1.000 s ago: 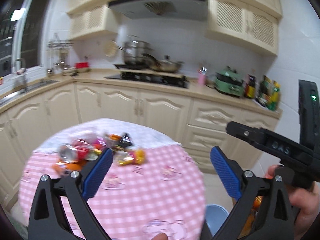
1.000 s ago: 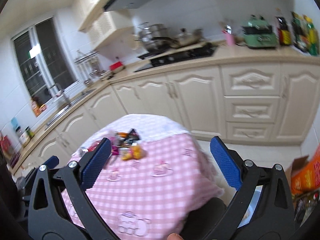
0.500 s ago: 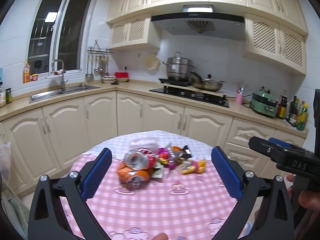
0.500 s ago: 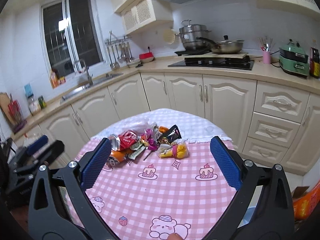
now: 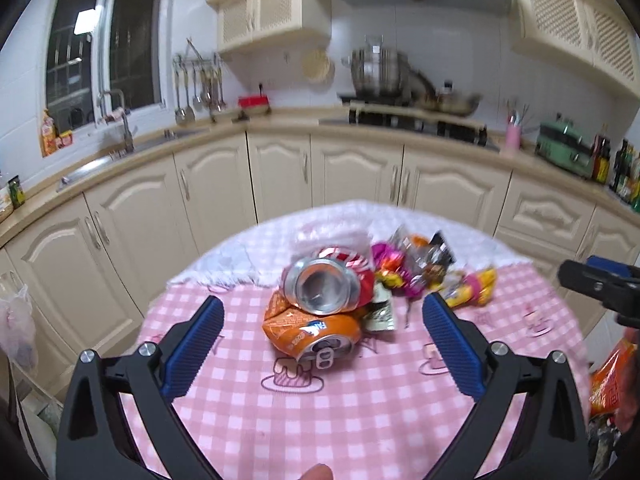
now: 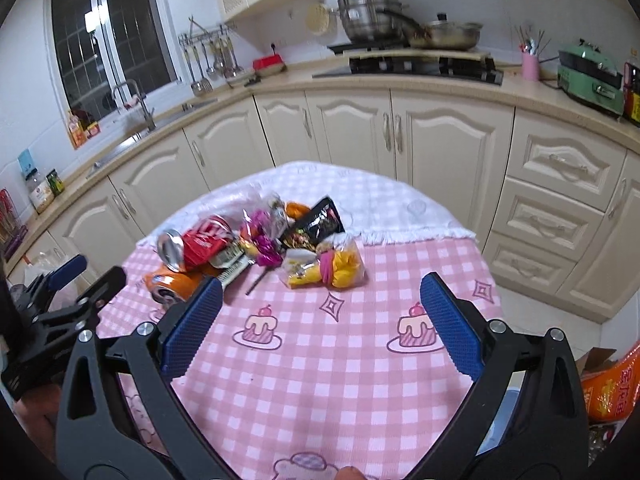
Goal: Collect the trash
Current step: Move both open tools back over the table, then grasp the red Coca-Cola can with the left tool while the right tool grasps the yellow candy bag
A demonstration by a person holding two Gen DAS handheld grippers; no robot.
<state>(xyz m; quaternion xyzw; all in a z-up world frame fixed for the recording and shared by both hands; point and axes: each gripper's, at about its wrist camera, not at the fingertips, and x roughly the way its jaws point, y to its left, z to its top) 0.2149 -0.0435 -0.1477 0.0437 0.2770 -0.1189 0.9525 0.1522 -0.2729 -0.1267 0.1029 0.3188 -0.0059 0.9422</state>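
Both grippers have closed in on the trash heaped at the far side of the pink checked table (image 6: pixel 320 380), the left gripper (image 5: pixel 320 344) and right gripper (image 6: pixel 318 322) spread wide and empty, likely lining up on 2 crushed cans, orange (image 5: pixel 316 334) and red (image 6: pixel 200 242).

A: What's different from a second ago?

B: Both grippers have swung toward the trash pile (image 5: pixel 360 284) and closed in on it. In the left view the cans sat low at the left edge; now the orange can (image 5: pixel 316 332) lies between the left gripper (image 5: pixel 320 340) fingers, the red can (image 5: pixel 324 284) just beyond.

A: And the right gripper (image 6: pixel 318 320)?

B: It has come nearer the tabletop (image 6: pixel 320 380). The yellow packet (image 6: pixel 324 266) now lies just beyond its fingers, and the pile looms larger.

A: Fingers changed?

B: No, same wide gap.
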